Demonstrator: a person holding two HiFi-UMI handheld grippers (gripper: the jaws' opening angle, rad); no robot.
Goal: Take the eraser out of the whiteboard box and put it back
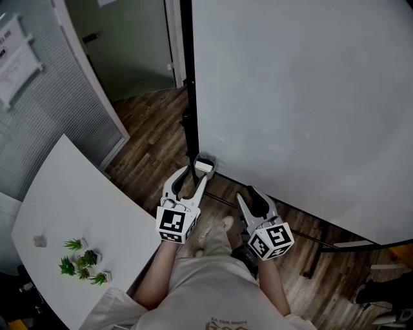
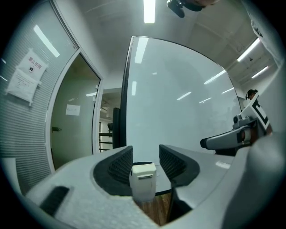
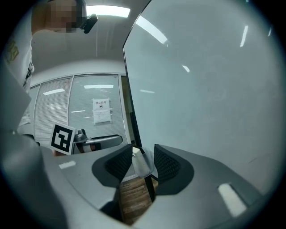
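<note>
The whiteboard box [image 2: 143, 181] is seen between the parted left tongs [image 2: 145, 155]; the right tongs [image 3: 143, 155] are held apart, gripping nothing.

White tabletop [image 1: 84, 200] at L of head view, w/ a cluster of small green plants [image 1: 82, 263] low on it & a small grey obj [image 1: 40, 241] apart to their L, can't tell what. Dark wood floor [image 1: 155, 126] beyond. Slatted blinds [image 1: 64, 109] on L wall, paper notices [image 1: 16, 61] stuck on them. Pale door [image 1: 129, 45] further back, next to whiteboard [image 1: 303, 97] w/ black edge post [image 1: 188, 97]. Ceiling strip light [image 2: 149, 11] lit overhead.
</note>
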